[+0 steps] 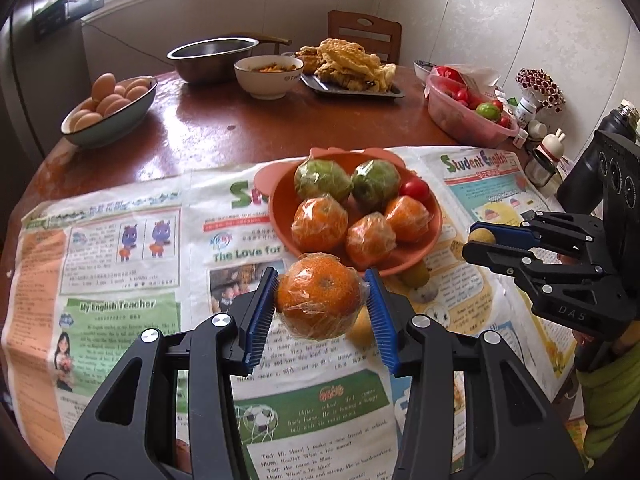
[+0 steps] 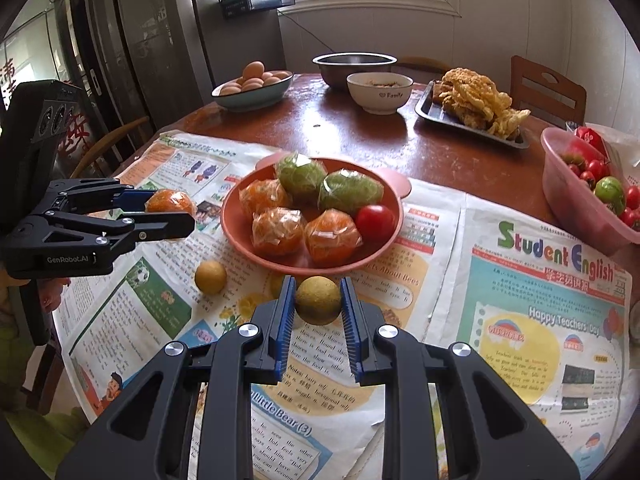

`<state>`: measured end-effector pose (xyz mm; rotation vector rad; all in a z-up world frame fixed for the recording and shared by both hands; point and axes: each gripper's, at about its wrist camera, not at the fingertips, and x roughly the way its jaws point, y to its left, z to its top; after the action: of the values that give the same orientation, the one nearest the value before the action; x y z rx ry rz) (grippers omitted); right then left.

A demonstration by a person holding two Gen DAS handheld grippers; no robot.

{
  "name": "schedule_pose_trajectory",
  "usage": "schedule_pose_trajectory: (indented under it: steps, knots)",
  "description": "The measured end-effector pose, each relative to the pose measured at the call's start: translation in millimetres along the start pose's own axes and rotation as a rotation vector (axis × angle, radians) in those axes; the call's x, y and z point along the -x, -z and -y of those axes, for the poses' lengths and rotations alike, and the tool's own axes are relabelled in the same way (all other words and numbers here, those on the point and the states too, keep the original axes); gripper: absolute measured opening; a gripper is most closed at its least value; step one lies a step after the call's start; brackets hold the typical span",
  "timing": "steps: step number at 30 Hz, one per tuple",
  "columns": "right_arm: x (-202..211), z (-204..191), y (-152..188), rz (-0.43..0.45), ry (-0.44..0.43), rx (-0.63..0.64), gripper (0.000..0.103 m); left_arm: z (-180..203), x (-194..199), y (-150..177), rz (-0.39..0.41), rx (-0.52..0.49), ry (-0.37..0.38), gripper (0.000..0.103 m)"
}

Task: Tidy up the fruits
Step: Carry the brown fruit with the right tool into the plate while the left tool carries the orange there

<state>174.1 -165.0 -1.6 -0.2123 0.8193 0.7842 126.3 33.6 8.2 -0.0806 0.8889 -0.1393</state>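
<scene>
Above the newspaper-covered table (image 2: 460, 168), near its front edge, both grippers tilt downward. The left gripper (image 1: 322, 300) pinches a plastic-wrapped orange (image 1: 319, 295) between its blue pads; the right gripper (image 2: 318, 304) squeezes a small yellow-brown fruit (image 2: 318, 300). Beyond them, the orange plate (image 2: 240, 236) holds three wrapped oranges, two wrapped green fruits and a tomato (image 2: 375, 222). Another small yellow fruit (image 2: 210, 277) lies on the paper.

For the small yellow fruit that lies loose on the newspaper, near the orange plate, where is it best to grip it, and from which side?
Grip the loose yellow fruit across its widest middle, coming from above and slightly toward the near side. It is round and sits alone on the newspaper, with bare paper on both sides for the fingers, while the orange plate probably crowds the far side.
</scene>
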Motion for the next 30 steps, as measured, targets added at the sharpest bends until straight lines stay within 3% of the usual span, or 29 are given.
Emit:
schedule_pose_trajectory:
  steps: [30]
  knots:
    - [-22.2, 25.8, -53.1, 0.037, 0.023, 0.004, 0.022, 8.0, -39.6, -22.7, -0.032, -0.022, 0.037, 0.036]
